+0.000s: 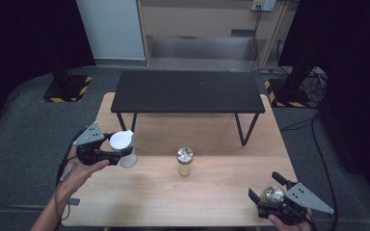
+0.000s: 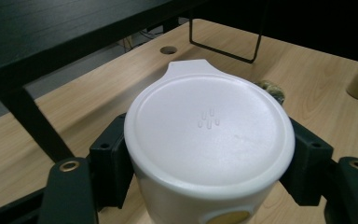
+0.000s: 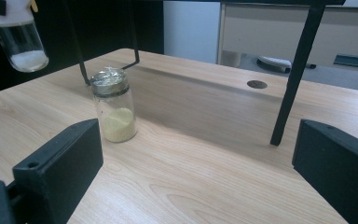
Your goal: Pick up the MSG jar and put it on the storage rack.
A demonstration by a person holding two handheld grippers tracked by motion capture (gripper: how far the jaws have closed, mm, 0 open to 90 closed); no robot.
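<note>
High view: your left gripper (image 1: 107, 153) clamps white-lidded jar (image 1: 123, 148), held above left part of wooden table (image 1: 212, 192). Left gripper view: jaws press both sides of jar just under white lid (image 2: 208, 133). Your right gripper (image 1: 269, 191) sits near table's front right corner, jaws spread, nothing between them. Jar of yellow powder (image 1: 184, 161) stands upright mid-table, apart from both grippers, before black bench (image 1: 189, 91).
</note>
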